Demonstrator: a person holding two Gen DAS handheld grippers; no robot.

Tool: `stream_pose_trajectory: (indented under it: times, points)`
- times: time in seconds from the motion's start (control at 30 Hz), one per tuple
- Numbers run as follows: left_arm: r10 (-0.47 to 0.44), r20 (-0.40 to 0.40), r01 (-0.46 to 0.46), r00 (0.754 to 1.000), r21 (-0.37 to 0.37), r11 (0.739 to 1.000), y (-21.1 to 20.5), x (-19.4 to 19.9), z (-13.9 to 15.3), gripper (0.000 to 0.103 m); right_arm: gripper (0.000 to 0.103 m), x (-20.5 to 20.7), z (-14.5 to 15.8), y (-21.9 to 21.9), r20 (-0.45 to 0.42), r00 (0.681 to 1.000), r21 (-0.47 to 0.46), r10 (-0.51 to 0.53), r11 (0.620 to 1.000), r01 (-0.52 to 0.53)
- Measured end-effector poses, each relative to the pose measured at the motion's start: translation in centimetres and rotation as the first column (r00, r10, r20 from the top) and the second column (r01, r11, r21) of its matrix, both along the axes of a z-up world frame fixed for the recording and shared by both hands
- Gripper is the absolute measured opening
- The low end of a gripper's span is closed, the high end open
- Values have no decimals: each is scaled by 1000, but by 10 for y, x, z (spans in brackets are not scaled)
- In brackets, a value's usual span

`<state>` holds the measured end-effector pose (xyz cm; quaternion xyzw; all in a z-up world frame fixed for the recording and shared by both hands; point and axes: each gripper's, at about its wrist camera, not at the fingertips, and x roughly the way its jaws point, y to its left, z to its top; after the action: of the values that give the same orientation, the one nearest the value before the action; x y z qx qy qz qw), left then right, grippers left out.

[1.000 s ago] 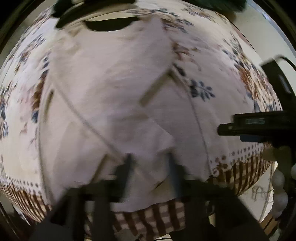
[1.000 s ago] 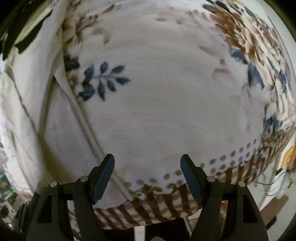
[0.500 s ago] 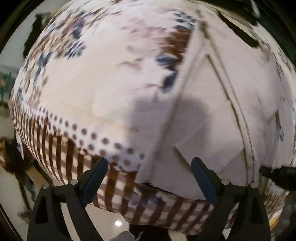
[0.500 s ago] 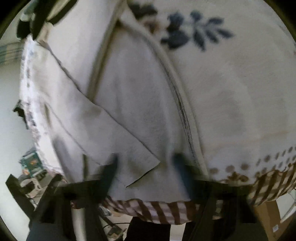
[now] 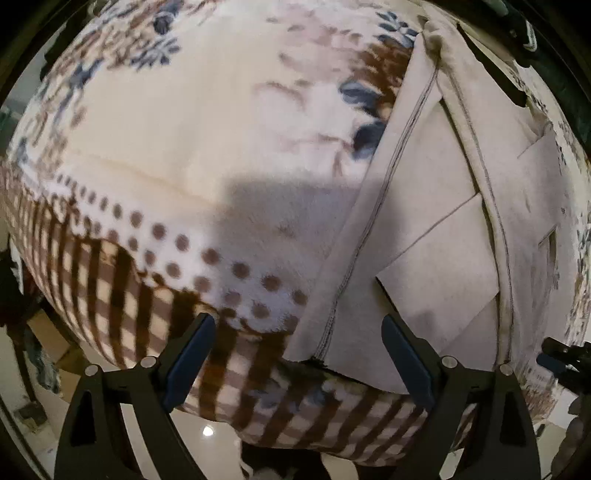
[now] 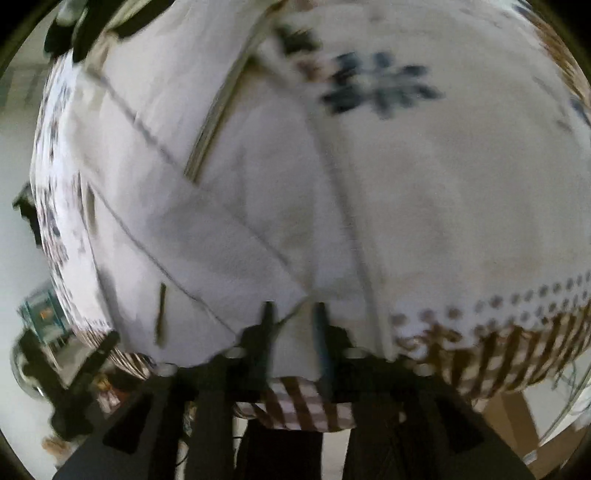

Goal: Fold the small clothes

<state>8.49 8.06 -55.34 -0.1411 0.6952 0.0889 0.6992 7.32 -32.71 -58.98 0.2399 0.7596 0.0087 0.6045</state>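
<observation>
A pale cream garment [image 5: 454, 206] lies partly folded on a flowered blanket [image 5: 184, 155]; it also shows in the right wrist view [image 6: 207, 221]. My left gripper [image 5: 295, 354] is open and empty, over the garment's near left hem corner at the blanket's front edge. My right gripper [image 6: 293, 332] has its fingers nearly closed over the near hem of the garment, by the corner of a folded flap; the view is blurred, and a grip on the cloth cannot be made out.
The blanket has a dotted and brown checked border [image 5: 122, 280] hanging over the front edge. Dark items [image 6: 92, 22] lie at the far end past the collar. The floor [image 5: 207, 432] shows below the edge.
My left gripper swung from the garment's middle to its left hem corner and opened wide. My right gripper moved left onto the garment's near hem and its fingers closed in.
</observation>
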Motion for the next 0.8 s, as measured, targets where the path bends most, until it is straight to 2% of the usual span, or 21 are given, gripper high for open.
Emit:
stream_pose_trajectory:
  times: [0.03, 0.1, 0.17, 0.23, 0.3, 0.33, 0.37, 0.4, 0.5, 0.57, 0.63, 0.7, 0.77, 0.8]
  points:
    - [-1, -3, 1, 1000, -14, 1000, 3, -3, -5, 92, 57, -3, 3, -11, 4, 1000, -8, -29, 1000, 29]
    - [-4, -12, 4, 1000, -39, 999, 4, -5, -12, 90, 57, -13, 3, -38, -9, 998, -27, -67, 997, 66]
    - [-1, -19, -1, 1000, -70, 998, 3, -4, -20, 69, 57, -21, -6, -57, -47, 995, -25, -82, 996, 81]
    - [-5, -22, 2, 1000, -96, 995, 1, -5, -23, 26, 57, -20, -24, -76, -104, 989, 24, -108, 994, 111]
    - [-15, -2, 14, 1000, -102, 995, -1, -8, -22, 5, 57, -23, -39, -86, -147, 980, 92, -134, 985, 149]
    - [-15, 14, 16, 1000, -102, 995, -3, -10, -18, 4, 48, -27, -42, -90, -154, 977, 114, -147, 980, 166]
    - [-14, 35, 17, 999, -109, 994, -2, -13, -13, 2, 33, -31, -41, -95, -142, 976, 126, -167, 975, 186]
    - [-11, 44, 16, 999, -111, 994, 1, -17, -9, 2, 3, -36, -38, -97, -122, 976, 122, -178, 974, 193]
    - [20, 73, -11, 997, -120, 993, 10, -28, 4, 2, 3, -45, -27, -107, -89, 980, 108, -178, 976, 187]
    - [46, 74, -36, 996, -136, 990, 18, -31, 6, 2, 3, -49, -26, -110, -71, 981, 77, -183, 979, 189]
    - [38, 67, -27, 997, -148, 989, 20, -33, 5, 2, 3, -54, -27, -117, -70, 977, 88, -204, 974, 210]
    - [40, 43, -31, 998, -192, 981, 22, -32, 0, 4, 3, -53, -28, -126, -77, 980, 97, -183, 977, 190]
    - [68, 3, -66, 998, -224, 972, 29, -29, -9, 6, 3, -48, -33, -113, -100, 980, 116, -172, 976, 184]
    - [88, -16, -89, 996, -243, 966, 33, -31, -13, 6, 8, -42, -36, -108, -107, 979, 127, -174, 974, 187]
